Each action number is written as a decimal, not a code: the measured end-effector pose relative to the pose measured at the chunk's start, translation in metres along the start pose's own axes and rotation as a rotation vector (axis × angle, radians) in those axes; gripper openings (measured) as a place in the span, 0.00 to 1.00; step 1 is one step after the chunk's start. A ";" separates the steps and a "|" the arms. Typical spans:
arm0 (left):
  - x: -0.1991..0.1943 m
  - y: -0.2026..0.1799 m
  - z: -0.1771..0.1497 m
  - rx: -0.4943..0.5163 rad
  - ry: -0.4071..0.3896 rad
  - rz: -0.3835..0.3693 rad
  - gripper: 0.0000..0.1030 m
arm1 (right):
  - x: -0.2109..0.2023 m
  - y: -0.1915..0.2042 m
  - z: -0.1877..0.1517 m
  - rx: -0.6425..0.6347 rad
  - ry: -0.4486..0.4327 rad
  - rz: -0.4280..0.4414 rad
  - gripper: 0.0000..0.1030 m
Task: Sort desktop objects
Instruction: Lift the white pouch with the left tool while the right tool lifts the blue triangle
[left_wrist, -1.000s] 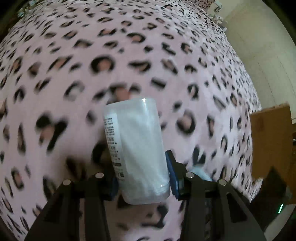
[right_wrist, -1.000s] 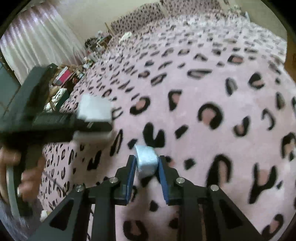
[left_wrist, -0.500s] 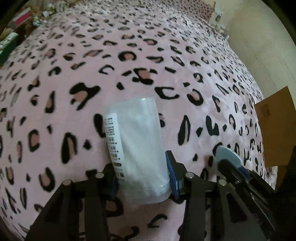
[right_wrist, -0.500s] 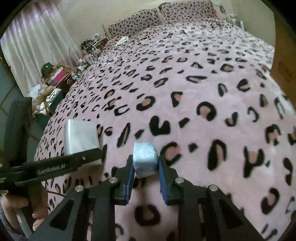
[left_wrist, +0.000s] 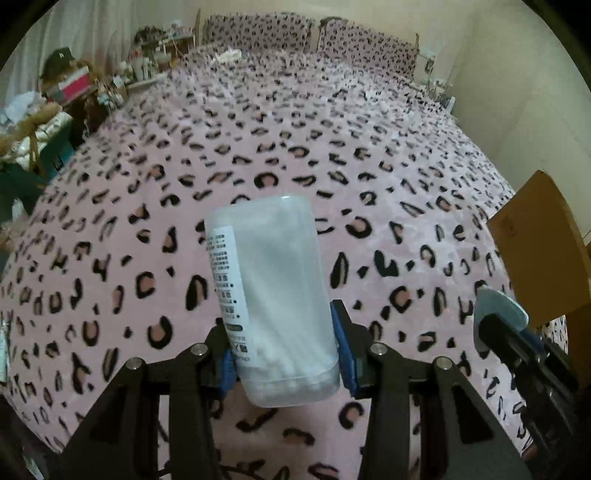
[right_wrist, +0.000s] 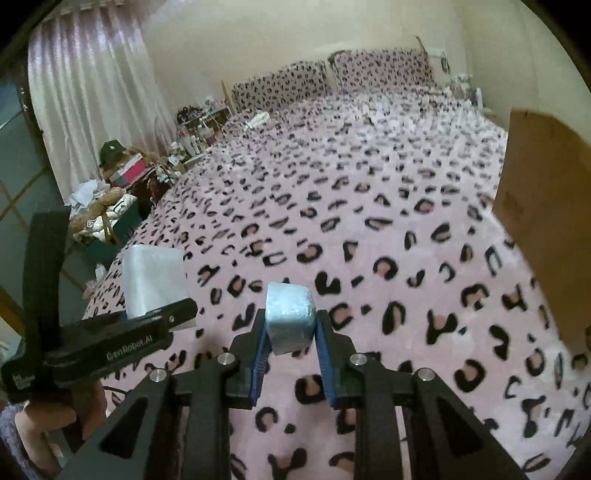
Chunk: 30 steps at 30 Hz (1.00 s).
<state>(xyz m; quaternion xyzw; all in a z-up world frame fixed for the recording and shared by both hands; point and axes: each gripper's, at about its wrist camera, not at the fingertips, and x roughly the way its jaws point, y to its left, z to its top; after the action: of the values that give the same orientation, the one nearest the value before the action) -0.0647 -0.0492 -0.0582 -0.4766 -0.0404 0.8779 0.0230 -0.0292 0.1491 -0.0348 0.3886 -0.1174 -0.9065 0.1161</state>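
Note:
My left gripper (left_wrist: 282, 354) is shut on a translucent cotton-swab box (left_wrist: 273, 295) with a printed label, held above the pink leopard-print bed cover (left_wrist: 295, 155). My right gripper (right_wrist: 290, 332) is shut on a small pale-blue wrapped block (right_wrist: 290, 317). The block (left_wrist: 498, 314) and the right gripper also show at the right of the left wrist view. In the right wrist view the left gripper (right_wrist: 110, 347) stands at the lower left with the swab box (right_wrist: 153, 282) in it, held by a hand (right_wrist: 40, 428).
A brown cardboard box (left_wrist: 539, 247) (right_wrist: 550, 221) stands at the bed's right edge. Cluttered shelves and bags (right_wrist: 122, 184) line the left side near a curtain (right_wrist: 92, 92). Two leopard-print pillows (left_wrist: 314, 40) lie at the head of the bed.
Both grippers have risen and tilted up with their loads, so the far bed, pillows and walls have come into view. Neither grip has altered.

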 end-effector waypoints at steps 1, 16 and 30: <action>-0.008 -0.003 -0.001 0.010 -0.011 0.010 0.43 | -0.006 0.002 0.003 0.000 -0.008 0.000 0.24; -0.099 -0.045 -0.030 0.067 -0.093 0.011 0.43 | -0.083 0.008 0.006 -0.029 -0.096 -0.031 0.24; -0.139 -0.082 -0.042 0.124 -0.132 -0.010 0.43 | -0.112 0.000 -0.006 -0.027 -0.113 -0.038 0.24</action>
<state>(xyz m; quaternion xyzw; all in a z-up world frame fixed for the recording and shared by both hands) 0.0468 0.0235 0.0427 -0.4150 0.0101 0.9082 0.0539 0.0502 0.1825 0.0368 0.3376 -0.1039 -0.9305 0.0972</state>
